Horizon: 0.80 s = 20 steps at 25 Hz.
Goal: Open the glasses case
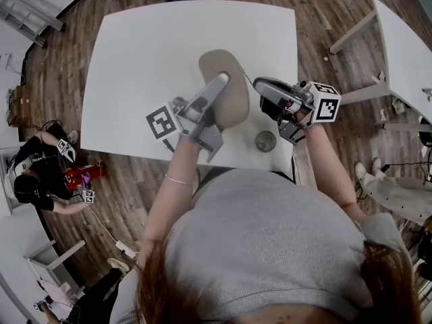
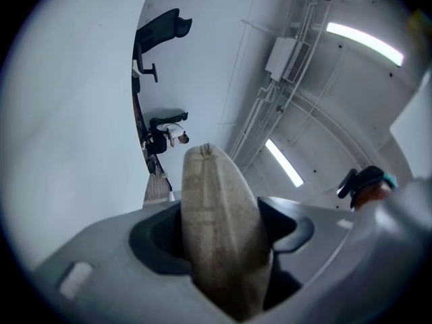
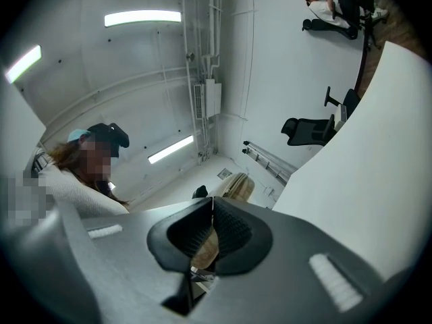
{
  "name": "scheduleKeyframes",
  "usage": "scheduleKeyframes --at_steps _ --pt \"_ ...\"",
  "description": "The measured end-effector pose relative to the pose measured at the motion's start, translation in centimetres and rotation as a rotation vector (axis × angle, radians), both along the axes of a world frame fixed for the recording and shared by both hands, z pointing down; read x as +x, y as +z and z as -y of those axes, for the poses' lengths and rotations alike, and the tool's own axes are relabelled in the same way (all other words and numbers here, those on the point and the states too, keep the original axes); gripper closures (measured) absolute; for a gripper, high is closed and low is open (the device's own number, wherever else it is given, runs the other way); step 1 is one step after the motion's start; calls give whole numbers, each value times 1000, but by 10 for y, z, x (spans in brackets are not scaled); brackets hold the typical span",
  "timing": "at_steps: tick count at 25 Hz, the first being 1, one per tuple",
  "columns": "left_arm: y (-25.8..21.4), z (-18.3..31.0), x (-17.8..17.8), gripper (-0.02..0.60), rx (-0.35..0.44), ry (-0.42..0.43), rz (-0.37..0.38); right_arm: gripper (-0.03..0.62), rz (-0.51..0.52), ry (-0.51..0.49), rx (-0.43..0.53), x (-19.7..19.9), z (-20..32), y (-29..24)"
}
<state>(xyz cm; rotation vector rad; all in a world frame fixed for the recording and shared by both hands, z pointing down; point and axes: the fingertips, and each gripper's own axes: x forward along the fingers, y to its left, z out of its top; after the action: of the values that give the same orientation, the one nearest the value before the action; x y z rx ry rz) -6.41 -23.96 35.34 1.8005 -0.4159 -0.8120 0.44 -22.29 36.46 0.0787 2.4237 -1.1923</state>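
The beige fabric glasses case (image 2: 217, 208) is up off the white table (image 1: 142, 59), not lying on it. It's stood on edge between the left gripper (image 2: 223, 238) jaws, which are spread wide and clamped on it from both sides. Its far end pokes out well past the pads, and from the head view it sits roughly over the middle of the table.

The right gripper (image 3: 212, 231) is just beside the case, on its right, with the jaws pressed fully together. In its own view the case shows right behind the pads. There's a tiny shiny bit below them, but I honestly can't tell what it is or whether it's pinched.

A small round grey object (image 1: 265, 141) sits on the table near the front edge, below the right gripper. Off to the left on the wood floor (image 1: 135, 174) another person (image 1: 34, 174) is crouching.
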Motion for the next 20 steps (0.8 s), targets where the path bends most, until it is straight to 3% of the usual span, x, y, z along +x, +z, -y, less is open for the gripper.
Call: scheduleKeyframes --at_steps 20 --pt "-2 5 1 265 -16 -1 0 586 -139 8 121 1 -22 -3"
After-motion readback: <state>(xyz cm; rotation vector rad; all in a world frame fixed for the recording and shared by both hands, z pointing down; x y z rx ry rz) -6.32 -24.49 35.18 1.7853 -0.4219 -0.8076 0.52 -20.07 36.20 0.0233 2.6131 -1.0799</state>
